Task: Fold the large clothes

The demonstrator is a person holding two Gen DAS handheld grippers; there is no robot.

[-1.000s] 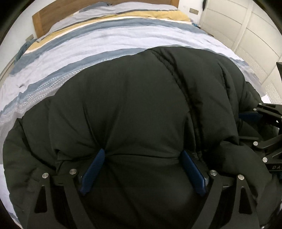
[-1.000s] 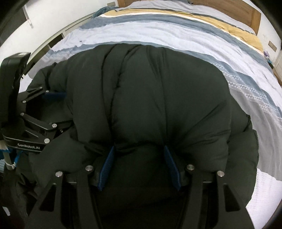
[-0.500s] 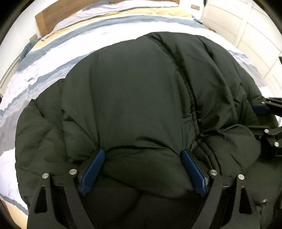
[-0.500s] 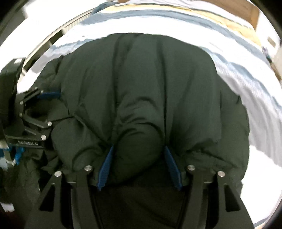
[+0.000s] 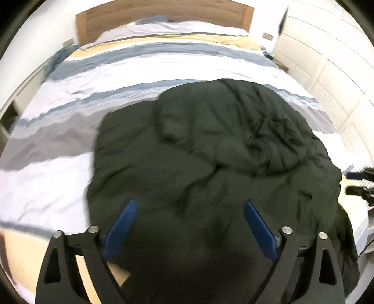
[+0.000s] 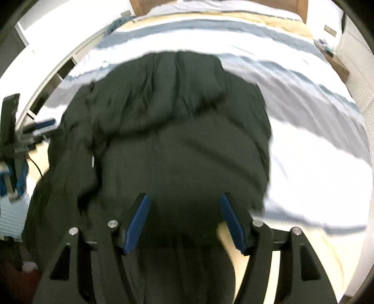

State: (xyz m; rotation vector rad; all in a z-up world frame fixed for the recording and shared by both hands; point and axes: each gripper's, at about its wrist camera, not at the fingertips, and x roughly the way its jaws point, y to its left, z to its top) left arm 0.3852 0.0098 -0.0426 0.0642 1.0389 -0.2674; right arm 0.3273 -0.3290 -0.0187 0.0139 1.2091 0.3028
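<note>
Opening wide now, my left gripper (image 5: 189,218) spreads its blue pads (image 5: 121,224) above the black puffer jacket (image 5: 210,149), and the pads no longer press the fabric; the padding only fills the view between them. My right gripper (image 6: 184,212) is opening too, its blue pads (image 6: 138,222) standing apart with dark cloth behind them, and I see no pinch there either. Both views are smeared with blur, so fine folds near the pads are hard to read.

Looking further out, the jacket lies in a bulky heap on the near part of the bed (image 5: 163,65), its upper half doubled over the lower in a rounded, wrinkled mound. One side of it spills over the near edge of the mattress, seen at the lower left of the right view. Around it runs the striped bedspread (image 6: 292,77), bands of white, grey-blue and yellow. Beyond the stripes stands the wooden headboard (image 5: 163,18). White wardrobe doors (image 5: 327,70) line the right side. From the left camera, my right gripper pokes in at the far right edge, beside the jacket's rim.
</note>
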